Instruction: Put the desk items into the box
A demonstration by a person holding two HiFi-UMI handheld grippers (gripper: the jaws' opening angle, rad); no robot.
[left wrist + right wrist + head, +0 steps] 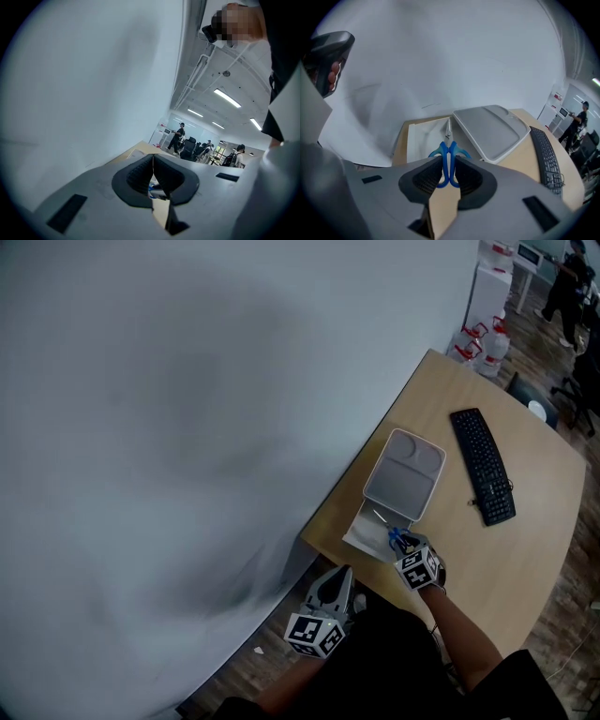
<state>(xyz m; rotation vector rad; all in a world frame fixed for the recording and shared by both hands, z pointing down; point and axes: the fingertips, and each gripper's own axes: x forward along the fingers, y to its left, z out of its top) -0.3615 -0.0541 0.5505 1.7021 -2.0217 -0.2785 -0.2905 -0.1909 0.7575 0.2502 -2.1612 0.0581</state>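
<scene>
While the right gripper's (449, 158) fingers (426, 180) pinch blue scissors (445, 154), the left gripper's (153, 159) fingers (136, 176) are pressed together. A grey tray (490, 131) lies nearby.

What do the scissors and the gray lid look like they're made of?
The scissors: bright blue handles, likely smooth plastic; pale shiny blades, probably steel. The gray lid: likely moulded plastic, matte, with rounded corners and pressed-in panels.

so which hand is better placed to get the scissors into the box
Right. The right gripper is shut on the blue scissors, blades pointing at the white box just ahead. The left gripper is shut, empty, and off the desk's near edge.
</scene>
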